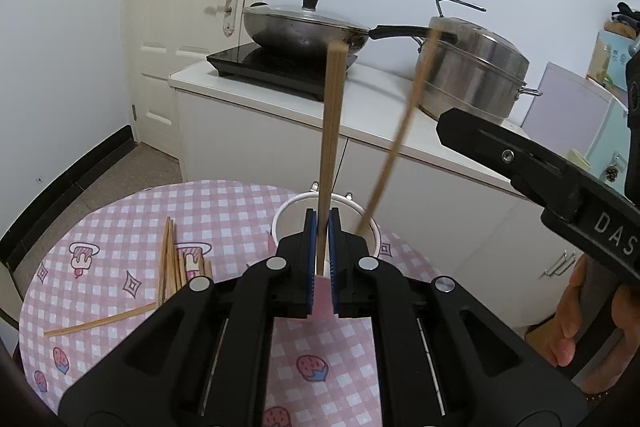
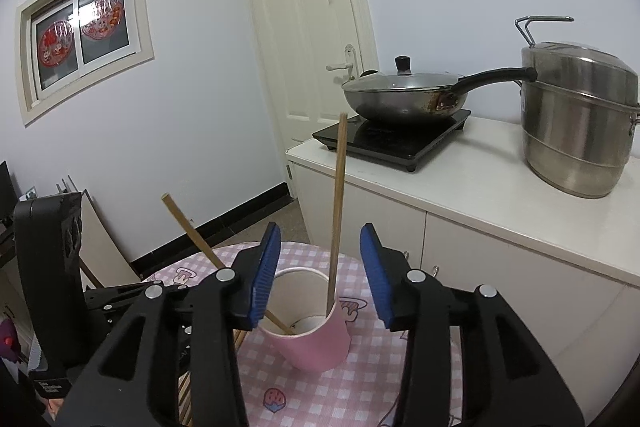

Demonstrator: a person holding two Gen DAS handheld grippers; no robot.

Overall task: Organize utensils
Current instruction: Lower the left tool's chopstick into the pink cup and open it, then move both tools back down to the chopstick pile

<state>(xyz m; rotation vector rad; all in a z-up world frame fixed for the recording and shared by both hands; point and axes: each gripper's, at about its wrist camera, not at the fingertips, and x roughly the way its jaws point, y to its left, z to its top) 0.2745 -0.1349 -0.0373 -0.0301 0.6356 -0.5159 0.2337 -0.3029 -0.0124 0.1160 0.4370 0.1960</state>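
Note:
A pink paper cup (image 2: pixel 316 339) with a white inside stands on the checked tablecloth; it also shows in the left wrist view (image 1: pixel 356 223). My left gripper (image 1: pixel 323 259) is shut on a wooden chopstick (image 1: pixel 330 131), held upright with its lower end in the cup. In the right wrist view that chopstick (image 2: pixel 188 227) slants out of the cup to the left. Another chopstick (image 2: pixel 338 211) stands free in the cup, leaning on its far rim (image 1: pixel 400 135). My right gripper (image 2: pixel 318 283) is open and empty, its jaws either side of the cup. Several loose chopsticks (image 1: pixel 170 263) lie on the table to the left.
The round table (image 1: pixel 120 227) has a pink checked cloth. Behind it a white counter (image 2: pixel 480 195) holds an induction hob with a lidded wok (image 2: pixel 404 95) and a steel steamer pot (image 2: pixel 580 123). A white door (image 2: pixel 316 27) is beyond.

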